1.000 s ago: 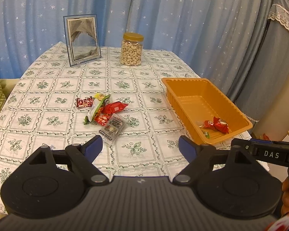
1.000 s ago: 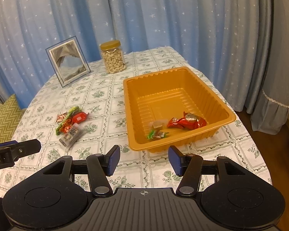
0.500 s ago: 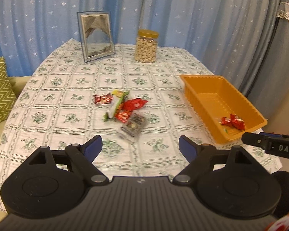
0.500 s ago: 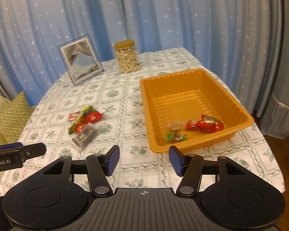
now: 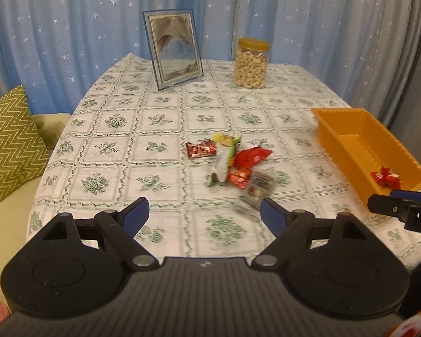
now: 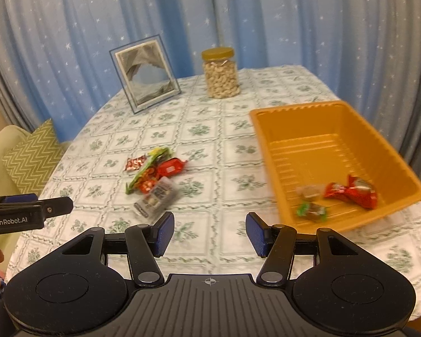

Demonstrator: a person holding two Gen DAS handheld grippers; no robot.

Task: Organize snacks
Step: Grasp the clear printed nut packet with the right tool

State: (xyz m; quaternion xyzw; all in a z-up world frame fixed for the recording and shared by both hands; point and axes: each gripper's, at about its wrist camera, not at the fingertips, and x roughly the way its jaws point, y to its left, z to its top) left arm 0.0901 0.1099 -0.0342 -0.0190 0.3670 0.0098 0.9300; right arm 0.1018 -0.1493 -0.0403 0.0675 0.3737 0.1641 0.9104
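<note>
1. Left gripper [image 5: 204, 213]: fingers spread wide, nothing between them. It hangs above the near edge of the counter [image 5: 160, 118], aimed at the snack pile [image 5: 230, 163].
2. Right gripper [image 6: 207, 233]: fingers also wide apart and holding nothing, above the counter between the pile and the tray [image 6: 272, 151].
3. Pile lies mid-counter, well apart from the tray: a small red packet [image 5: 200, 149], a long white-green wrapper [image 5: 223, 158], a larger red packet [image 5: 252, 156], another red one [image 5: 238, 177] and a clear pack [image 5: 256, 188] nearest the grippers. Several overlap or touch.
4. Tray holds a red wrapper [image 6: 350, 193], a green-ended sweet [image 6: 311, 210] and a pale one [image 6: 308, 191], all at its near end. Judged: sorting begun, most of it still to do.
5. Risk: overlapping packets. Closing on one may drag or lift a neighbour, which could drop short of the tray.
6. Risk: flat, slick wrappers lying flush on the cloth. Fingers may slide over the film, or pinch the tablecloth and pull it, shifting the pile.
7. Risk: the clear pack looks thin and floppy; a grip at one end may let it swing and slip.
8. Risk: the tray sits close to the counter's right edge. A nudge from a gripper on release could push it toward the drop.
9. Jar [image 5: 250, 63] and frame [image 5: 176, 49] stand at the far end, well clear of the working area; little danger there.
10. Both views are motion-blurred near the pile, so exact packet edges are hard to tell.
</note>
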